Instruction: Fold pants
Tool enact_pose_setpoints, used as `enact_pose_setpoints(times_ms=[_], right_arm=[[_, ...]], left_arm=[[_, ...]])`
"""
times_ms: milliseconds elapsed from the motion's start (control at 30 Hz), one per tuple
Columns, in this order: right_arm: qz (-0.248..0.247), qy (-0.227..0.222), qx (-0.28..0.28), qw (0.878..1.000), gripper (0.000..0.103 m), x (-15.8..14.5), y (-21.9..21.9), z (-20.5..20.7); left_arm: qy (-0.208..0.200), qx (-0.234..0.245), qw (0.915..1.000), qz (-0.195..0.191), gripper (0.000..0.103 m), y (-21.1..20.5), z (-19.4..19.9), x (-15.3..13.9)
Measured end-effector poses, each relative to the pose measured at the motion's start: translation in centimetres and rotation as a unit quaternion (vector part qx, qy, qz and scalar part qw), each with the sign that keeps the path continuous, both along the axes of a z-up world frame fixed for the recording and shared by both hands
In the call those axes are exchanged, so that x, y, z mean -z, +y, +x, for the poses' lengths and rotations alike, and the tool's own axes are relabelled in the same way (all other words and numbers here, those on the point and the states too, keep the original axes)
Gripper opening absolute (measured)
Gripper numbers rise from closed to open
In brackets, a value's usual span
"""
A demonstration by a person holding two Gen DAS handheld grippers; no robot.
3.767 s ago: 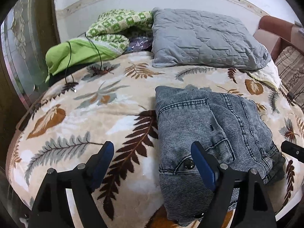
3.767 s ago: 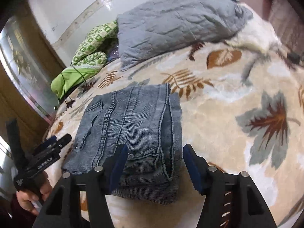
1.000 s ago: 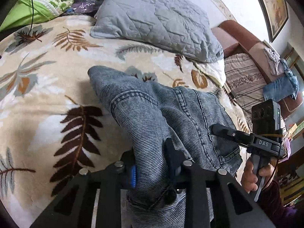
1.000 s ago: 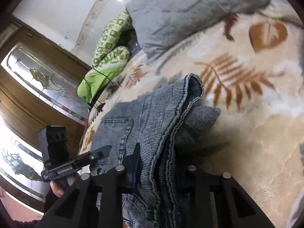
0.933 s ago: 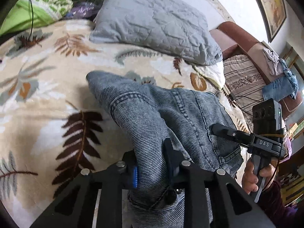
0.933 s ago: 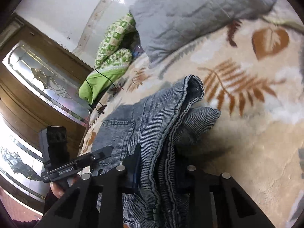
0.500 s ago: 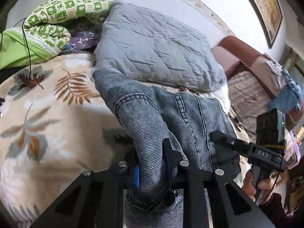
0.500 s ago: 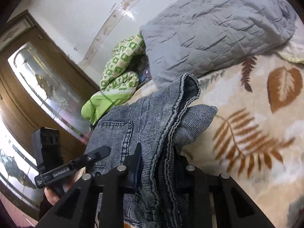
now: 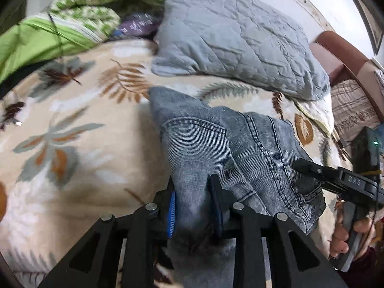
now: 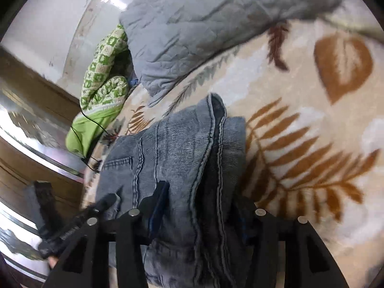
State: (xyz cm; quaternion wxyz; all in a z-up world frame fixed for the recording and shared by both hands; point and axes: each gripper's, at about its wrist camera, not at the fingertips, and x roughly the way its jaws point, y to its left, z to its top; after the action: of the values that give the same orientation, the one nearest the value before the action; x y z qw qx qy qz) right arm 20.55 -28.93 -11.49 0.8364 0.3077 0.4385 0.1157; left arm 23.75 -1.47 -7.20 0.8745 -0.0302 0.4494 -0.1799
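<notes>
The folded grey-blue pants (image 9: 252,144) lie on the leaf-patterned blanket (image 9: 72,144), short of the grey pillow. My left gripper (image 9: 193,205) pinches their near left edge; its jaws are starting to open, but the denim still fills the gap between the pads. In the right wrist view the pants (image 10: 180,156) run up from my right gripper (image 10: 201,211). Its jaws are opening and stand wide, with the stacked leg edges loose between them. The right gripper's fingertip (image 9: 309,166) rests over the pants' right side, held by a hand (image 9: 345,240).
A grey quilted pillow (image 9: 228,36) lies just beyond the pants. A green patterned quilt (image 9: 84,12) with a black cable is bunched at the far left. A brown sofa (image 9: 336,55) stands on the right, and a wood and glass panel (image 10: 24,132) on the left.
Both grippers carried the pants away from the near edge toward the pillow and lowered them onto the blanket. The right jaws have spread well apart; the left still pinches the denim.
</notes>
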Motion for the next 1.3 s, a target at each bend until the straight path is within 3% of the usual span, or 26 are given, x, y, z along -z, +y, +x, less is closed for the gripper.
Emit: enact_pose_setpoints(times_ms=[100, 167, 233, 333, 433, 633, 733, 900, 1300], right_arm=[[-0.063, -0.030, 0.015, 0.997, 0.053, -2.2, 0.0, -2.2], [-0.108, -0.060, 0.020, 0.992, 0.053, -4.0, 0.3, -4.5], [-0.134, -0.090, 0.024, 0.987, 0.054, -5.7, 0.6, -6.8], [-0.167, -0.128, 0.022, 0.977, 0.056, -7.8, 1.7, -9.6], [-0.189, -0.155, 0.022, 0.969, 0.059, -8.9, 2.7, -12.8], [-0.183, -0.164, 0.028, 0.969, 0.060, -8.6, 4.5, -17.1], [-0.209, -0.181, 0.027, 0.961, 0.060, -8.8, 5.7, -18.2], [-0.227, -0.209, 0.036, 0.951, 0.060, -9.3, 6.6, -19.1], [-0.244, -0.225, 0.031, 0.943, 0.060, -9.4, 8.0, -19.7]], left_arm=[[-0.045, -0.032, 0.9982, 0.025, 0.029, -0.1, -2.4, -1.9], [-0.089, -0.055, 0.9936, 0.042, 0.041, -0.3, -4.5, -3.5], [-0.127, -0.080, 0.9872, 0.053, 0.079, -0.5, -7.0, -4.8], [-0.182, -0.104, 0.9752, 0.072, 0.085, -0.8, -10.8, -6.0], [-0.196, -0.109, 0.9701, 0.092, 0.095, -1.5, -13.2, -6.2], [-0.214, -0.115, 0.9643, 0.106, 0.097, -1.3, -16.9, -6.7], [-0.218, -0.116, 0.9630, 0.109, 0.099, -1.1, -18.5, -6.9], [-0.216, -0.129, 0.9610, 0.115, 0.100, -0.2, -19.7, -7.0], [-0.219, -0.168, 0.9511, 0.138, 0.100, 1.6, -21.0, -7.3]])
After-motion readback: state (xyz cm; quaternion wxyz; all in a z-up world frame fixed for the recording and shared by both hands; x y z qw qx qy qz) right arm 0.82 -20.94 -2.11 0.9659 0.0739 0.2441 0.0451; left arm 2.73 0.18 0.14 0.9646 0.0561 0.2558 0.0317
